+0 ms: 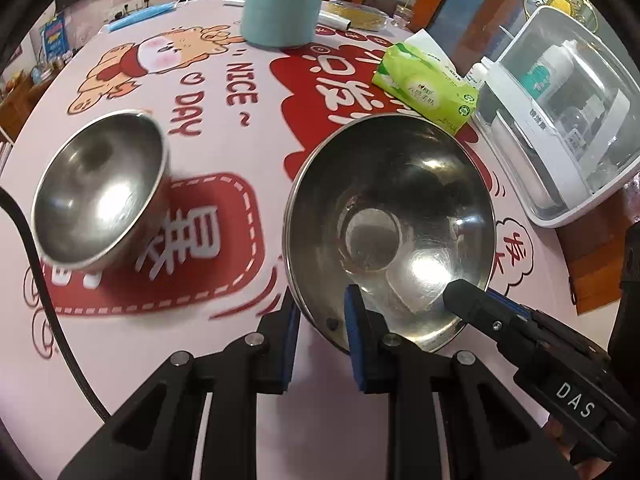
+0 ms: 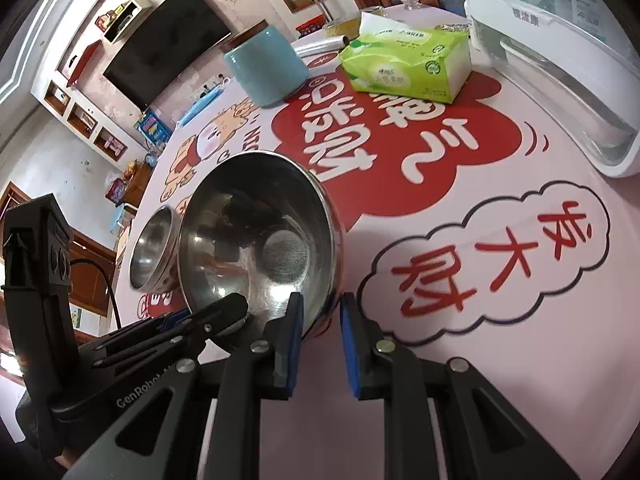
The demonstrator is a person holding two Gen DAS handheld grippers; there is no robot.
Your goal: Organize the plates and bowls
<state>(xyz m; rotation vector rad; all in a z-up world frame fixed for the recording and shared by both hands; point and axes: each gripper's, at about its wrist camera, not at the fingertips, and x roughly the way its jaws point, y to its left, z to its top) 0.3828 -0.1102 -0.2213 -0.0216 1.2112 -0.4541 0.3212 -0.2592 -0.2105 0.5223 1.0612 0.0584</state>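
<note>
2 steel bowls glossy; tissue pack shiny plastic.

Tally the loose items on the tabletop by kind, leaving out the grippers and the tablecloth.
Steel bowls: 2 (large bowl, small bowl)
Teal canisters: 1
Green tissue packs: 1
White storage boxes with clear lids: 1
Blue face masks: 1
Total: 6. Items at the far table edge are too unclear to count.

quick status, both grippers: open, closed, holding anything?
Left gripper: closed on the near rim of the large steel bowl.
Right gripper: closed on the same bowl's rim, at another spot.
</note>
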